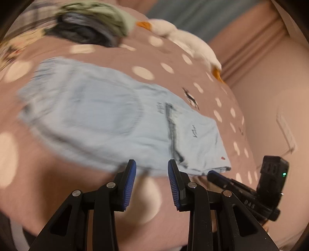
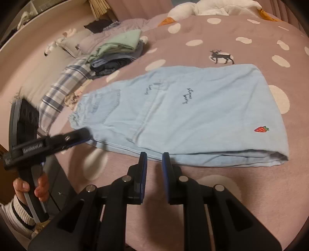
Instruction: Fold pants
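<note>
Bed [image 2: 222,32]: mauve dotted cover, deer print | pants [image 2: 189,114]: pale blue, folded flat mid-bed | left claw [image 1: 152,164], right claw [image 2: 154,154]: narrowly parted, empty, at near hem | right view only: clothes pile [image 2: 117,52], strawberry patch [image 2: 261,129]

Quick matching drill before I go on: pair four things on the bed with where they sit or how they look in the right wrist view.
Things:
1. light blue denim pants
2. red strawberry patch
3. stack of folded green and dark clothes
4. white plush goose with orange beak

Descriptions:
A. far top edge of the bed
B. folded flat, mid-bed
C. on the pants, right side
D. left of the pants, farther back

Pairs: 1-B, 2-C, 3-D, 4-A
</note>
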Tool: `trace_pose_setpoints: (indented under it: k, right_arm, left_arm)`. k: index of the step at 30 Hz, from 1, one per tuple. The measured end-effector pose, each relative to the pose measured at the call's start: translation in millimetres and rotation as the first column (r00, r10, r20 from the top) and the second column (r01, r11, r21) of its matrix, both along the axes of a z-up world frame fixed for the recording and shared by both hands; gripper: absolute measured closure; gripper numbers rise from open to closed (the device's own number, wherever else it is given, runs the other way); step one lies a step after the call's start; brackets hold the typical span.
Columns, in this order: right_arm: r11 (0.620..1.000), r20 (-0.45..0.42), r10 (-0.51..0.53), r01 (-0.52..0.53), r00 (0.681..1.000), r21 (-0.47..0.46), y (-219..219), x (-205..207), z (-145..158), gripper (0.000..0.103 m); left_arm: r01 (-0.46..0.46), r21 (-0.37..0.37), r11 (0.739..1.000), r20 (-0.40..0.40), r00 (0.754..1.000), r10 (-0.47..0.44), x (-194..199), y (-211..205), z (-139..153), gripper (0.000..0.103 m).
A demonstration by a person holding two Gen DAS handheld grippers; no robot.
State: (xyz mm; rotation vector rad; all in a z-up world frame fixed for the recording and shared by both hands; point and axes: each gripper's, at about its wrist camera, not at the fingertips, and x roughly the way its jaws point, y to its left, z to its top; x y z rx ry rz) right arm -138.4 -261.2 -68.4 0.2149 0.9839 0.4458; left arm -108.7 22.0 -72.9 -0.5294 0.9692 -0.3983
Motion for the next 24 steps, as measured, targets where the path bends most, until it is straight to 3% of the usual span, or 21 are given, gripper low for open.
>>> trace_pose_setpoints:
  k: [3, 5, 7, 9, 11, 13, 15, 18, 24]
  right_arm:
    - [1.0, 0.006, 0.006, -0.006, 1.0, 0.01, 5, 0, 1, 0.084]
    - [1.0, 0.0, 0.016, -0.016, 1.0, 0.015, 10, 2, 0, 0.084]
    - [1.0, -0.002, 0.027, -0.027, 1.0, 0.013, 16, 3, 0, 0.083]
    - [0.999, -0.002, 0.038, -0.038, 0.999, 0.007, 21, 3, 0, 0.083]
    - [0.999, -0.006, 0.043, -0.043, 0.999, 0.003, 23, 4, 0, 0.082]
    - [0.999, -0.008, 0.045, -0.045, 0.999, -0.005, 24, 5, 1, 0.082]
    - [0.999, -0.009, 0.044, -0.044, 0.999, -0.013, 25, 8, 2, 0.082]
    - [0.999, -0.004, 0.047, -0.047, 0.999, -0.014, 27, 16, 5, 0.082]
    - [0.998, -0.006, 0.051, -0.051, 0.999, -0.035, 45, 56, 6, 0.082]
  left_arm:
    - [-0.091, -0.074, 0.993, -0.042, 0.995, 0.088, -6, 30, -9, 0.065]
    - [-0.161, -0.118, 0.98, -0.089, 0.984, 0.151, -4, 45, -21, 0.055]
    - [-0.217, -0.208, 0.954, -0.134, 0.972, 0.192, 1, 57, -35, 0.055]
    - [-0.276, -0.252, 0.928, -0.169, 0.956, 0.238, 6, 65, -47, 0.055]
    - [-0.326, -0.334, 0.884, -0.204, 0.941, 0.27, 12, 73, -61, 0.055]
    - [-0.365, -0.385, 0.848, -0.215, 0.929, 0.302, 16, 79, -66, 0.055]
    - [-0.389, -0.401, 0.83, -0.214, 0.92, 0.328, 21, 81, -67, 0.055]
    - [-0.408, -0.406, 0.818, -0.205, 0.913, 0.353, 34, 82, -67, 0.055]
    - [-0.404, -0.368, 0.837, -0.175, 0.915, 0.364, 62, 88, -65, 0.055]
